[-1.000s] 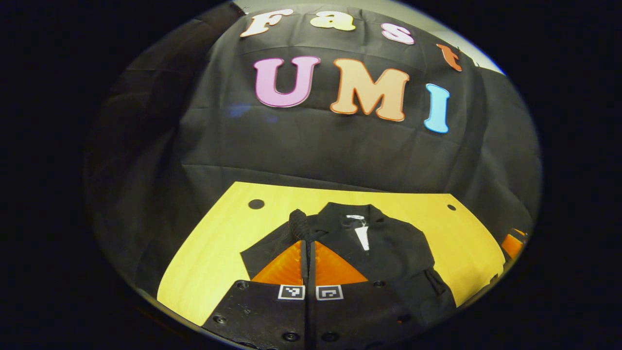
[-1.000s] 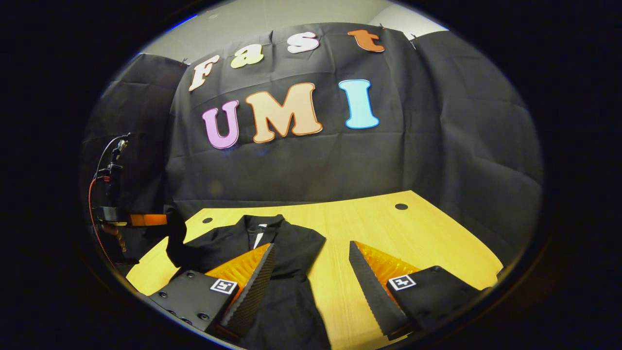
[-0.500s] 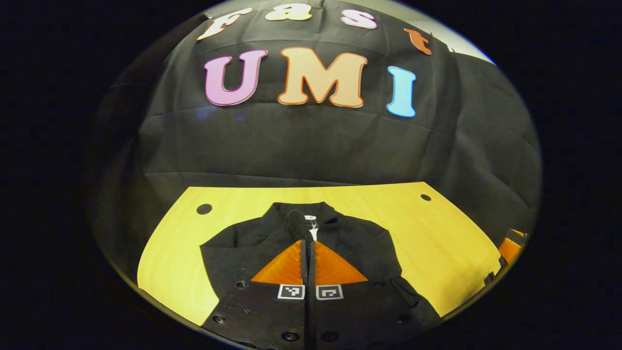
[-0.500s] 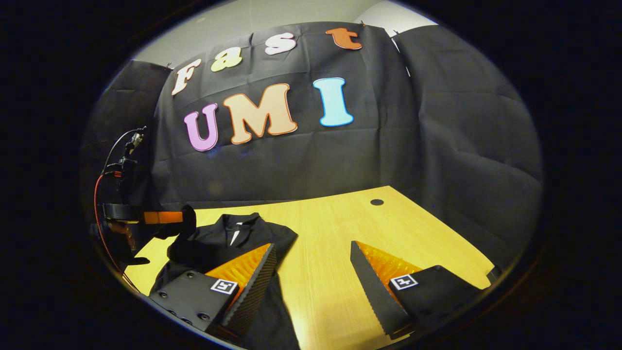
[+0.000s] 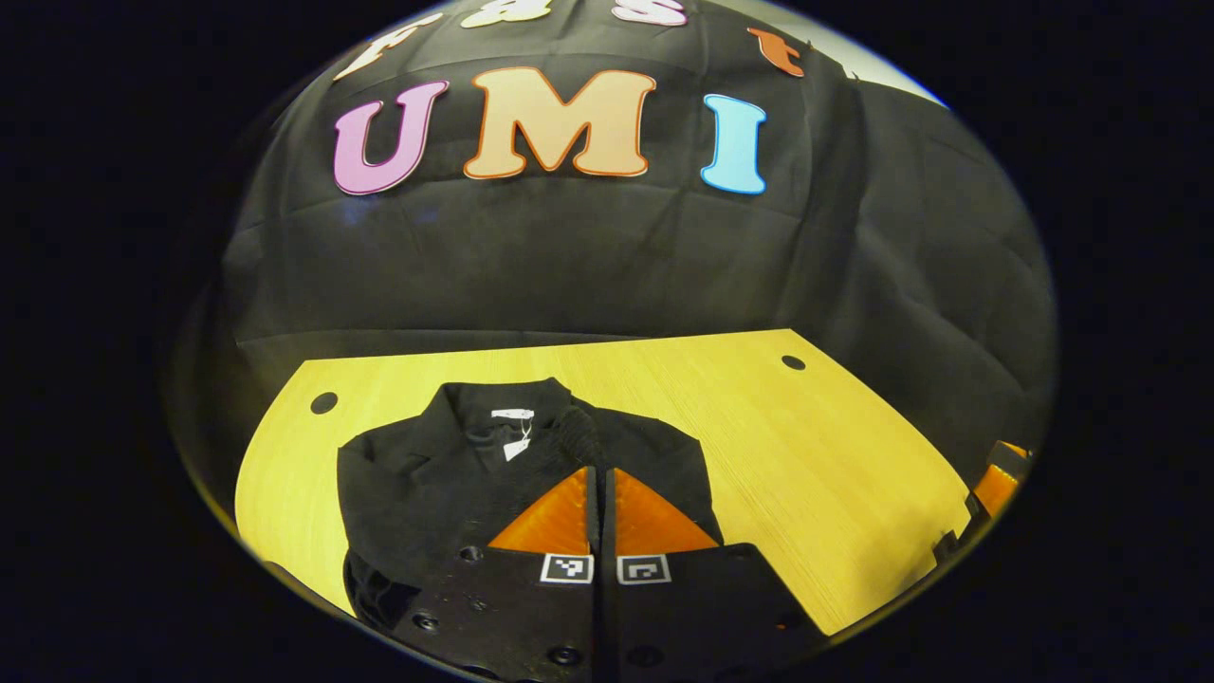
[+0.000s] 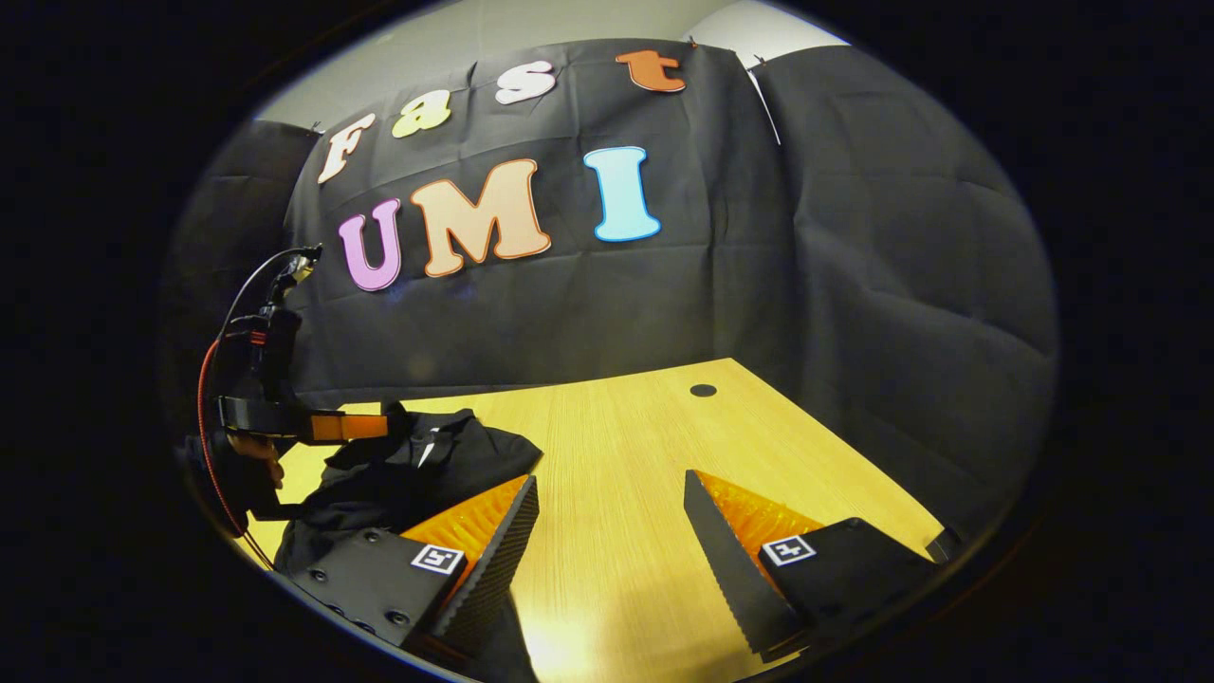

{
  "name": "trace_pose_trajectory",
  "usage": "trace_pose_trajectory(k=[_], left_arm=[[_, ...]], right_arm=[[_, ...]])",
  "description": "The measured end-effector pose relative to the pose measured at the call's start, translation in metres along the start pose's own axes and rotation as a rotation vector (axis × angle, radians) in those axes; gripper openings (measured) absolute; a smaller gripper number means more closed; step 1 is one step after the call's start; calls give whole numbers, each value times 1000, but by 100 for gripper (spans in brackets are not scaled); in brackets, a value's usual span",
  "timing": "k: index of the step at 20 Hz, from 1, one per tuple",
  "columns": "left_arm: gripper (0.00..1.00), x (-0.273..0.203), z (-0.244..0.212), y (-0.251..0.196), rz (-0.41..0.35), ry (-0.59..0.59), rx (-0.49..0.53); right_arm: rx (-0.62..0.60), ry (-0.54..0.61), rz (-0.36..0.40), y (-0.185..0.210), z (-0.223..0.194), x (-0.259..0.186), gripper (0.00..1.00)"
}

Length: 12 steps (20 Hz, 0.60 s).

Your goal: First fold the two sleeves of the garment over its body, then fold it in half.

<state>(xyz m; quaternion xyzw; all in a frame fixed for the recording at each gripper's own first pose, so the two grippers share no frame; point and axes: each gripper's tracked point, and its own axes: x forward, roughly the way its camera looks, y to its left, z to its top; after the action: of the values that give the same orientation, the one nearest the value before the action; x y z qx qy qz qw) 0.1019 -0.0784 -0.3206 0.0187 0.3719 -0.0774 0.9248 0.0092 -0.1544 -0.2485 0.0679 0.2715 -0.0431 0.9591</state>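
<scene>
Black sleeve cuff [image 5: 576, 432] sits pinched in our left tongs [image 5: 600, 471] above the garment [image 5: 427, 474]; our right tongs [image 6: 612, 531] gape over the tabletop [image 6: 626, 455].

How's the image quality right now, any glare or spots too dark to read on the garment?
Left gripper view: sharp, but the black garment shows few folds, and the table edge bows from fisheye. Right gripper view: a glare patch on the table near the bottom; the garment is a dark mass; the left gripper is sharp.
</scene>
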Motion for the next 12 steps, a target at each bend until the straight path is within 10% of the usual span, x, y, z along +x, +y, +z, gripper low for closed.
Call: trace_pose_trajectory(k=[2, 6, 12], left_arm=[[0, 6, -5, -5, 11, 23, 5], [100, -11, -4, 2, 73, 10, -26], [93, -93, -20, 48, 156, -35, -12]], right_arm=[[1, 2, 9, -3, -1, 0, 98], [-7, 10, 70, 3, -3, 3, 98], [-32, 19, 133, 29, -14, 0, 98]])
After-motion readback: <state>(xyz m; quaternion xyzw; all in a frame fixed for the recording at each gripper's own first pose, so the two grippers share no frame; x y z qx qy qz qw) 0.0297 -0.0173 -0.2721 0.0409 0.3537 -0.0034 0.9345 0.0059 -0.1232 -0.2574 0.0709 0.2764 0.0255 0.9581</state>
